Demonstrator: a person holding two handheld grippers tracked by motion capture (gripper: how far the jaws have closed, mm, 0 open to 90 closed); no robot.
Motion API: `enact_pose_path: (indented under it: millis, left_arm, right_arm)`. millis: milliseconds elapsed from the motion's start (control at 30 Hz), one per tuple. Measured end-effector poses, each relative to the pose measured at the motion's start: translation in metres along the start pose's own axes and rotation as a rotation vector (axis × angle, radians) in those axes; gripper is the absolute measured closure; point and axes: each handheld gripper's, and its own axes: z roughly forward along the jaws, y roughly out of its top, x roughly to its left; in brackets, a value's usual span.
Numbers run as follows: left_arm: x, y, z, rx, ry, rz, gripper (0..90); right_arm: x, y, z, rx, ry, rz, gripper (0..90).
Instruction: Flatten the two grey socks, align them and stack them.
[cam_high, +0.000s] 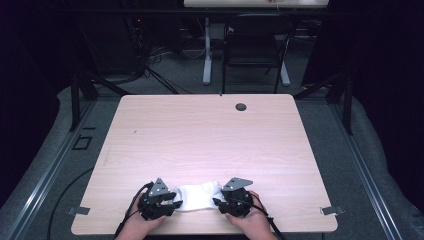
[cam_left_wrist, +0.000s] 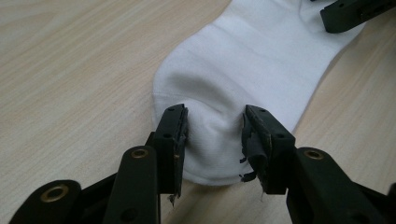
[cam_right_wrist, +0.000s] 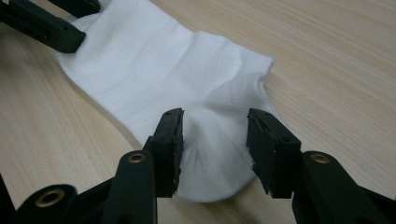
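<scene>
A white ankle sock (cam_high: 197, 196) lies flat near the table's front edge, between my two grippers. My left gripper (cam_high: 175, 204) is at the sock's left end. In the left gripper view its jaws (cam_left_wrist: 215, 135) stand open astride that end, and the sock (cam_left_wrist: 243, 60) bulges up between them. My right gripper (cam_high: 218, 202) is at the other end. The right gripper view has its jaws (cam_right_wrist: 215, 140) open around the sock (cam_right_wrist: 154, 70), with fabric puckered in the gap. Each gripper view shows the other gripper's jaw tips on the far end (cam_left_wrist: 350, 11) (cam_right_wrist: 46, 23).
The light wooden table (cam_high: 210, 135) has a round cable hole (cam_high: 241, 106) near its far edge. Metal clips (cam_high: 79, 210) (cam_high: 331, 210) sit at its front corners. Beyond it stand a black chair (cam_high: 252, 47) and a white desk leg (cam_high: 206, 55).
</scene>
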Motion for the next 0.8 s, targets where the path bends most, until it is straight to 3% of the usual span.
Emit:
enact_pose_path:
  millis: [800]
  left_arm:
    - [0.026, 0.016, 0.020, -0.070, 0.037, -0.052, 57.4]
  right_arm:
    - [-0.018, 0.009, 0.010, -0.035, -0.031, 0.058, 56.5]
